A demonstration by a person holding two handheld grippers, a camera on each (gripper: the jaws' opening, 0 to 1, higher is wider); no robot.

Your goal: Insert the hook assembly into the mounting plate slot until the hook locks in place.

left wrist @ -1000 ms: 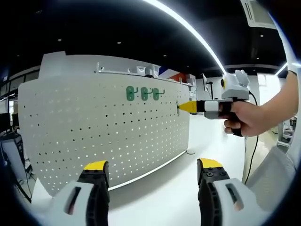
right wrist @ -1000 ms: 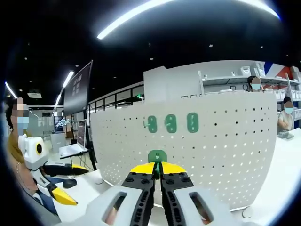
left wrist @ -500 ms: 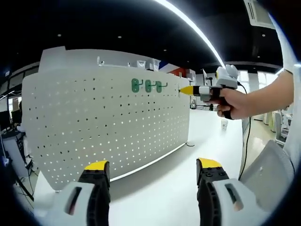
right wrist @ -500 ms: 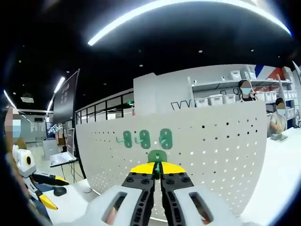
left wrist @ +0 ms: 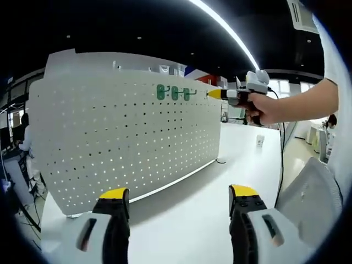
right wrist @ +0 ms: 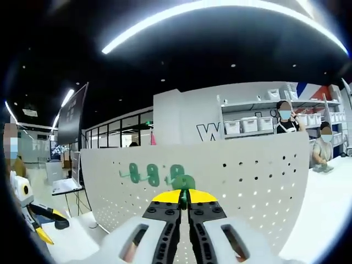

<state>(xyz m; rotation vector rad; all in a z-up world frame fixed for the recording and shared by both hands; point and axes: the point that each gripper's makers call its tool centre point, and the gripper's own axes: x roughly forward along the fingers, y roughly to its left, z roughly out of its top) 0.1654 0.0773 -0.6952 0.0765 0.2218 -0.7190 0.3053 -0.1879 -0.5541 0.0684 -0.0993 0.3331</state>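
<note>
Right gripper view has the right gripper [right wrist: 184, 199] with its yellow-tipped jaws pressed together on the green hook assembly [right wrist: 183, 182], whose plate shows just above the tips. That plate sits right against the upper part of the white pegboard [right wrist: 253, 176], just right of three green hooks [right wrist: 148, 174] already hanging in a row. Left gripper view shows the same tongs from the side, tip near the board's top right, close beside the row. The left gripper [left wrist: 177, 197] hangs low over the white table [left wrist: 187, 220], jaws wide and holding nothing, well apart from the board.

The risk, as I judge it, is misalignment: the pegs hide behind the plate, so they could miss the holes and skid. Pushing hard could tip the unsteadied board. Crowding the nearest hung hook is also possible.
</note>
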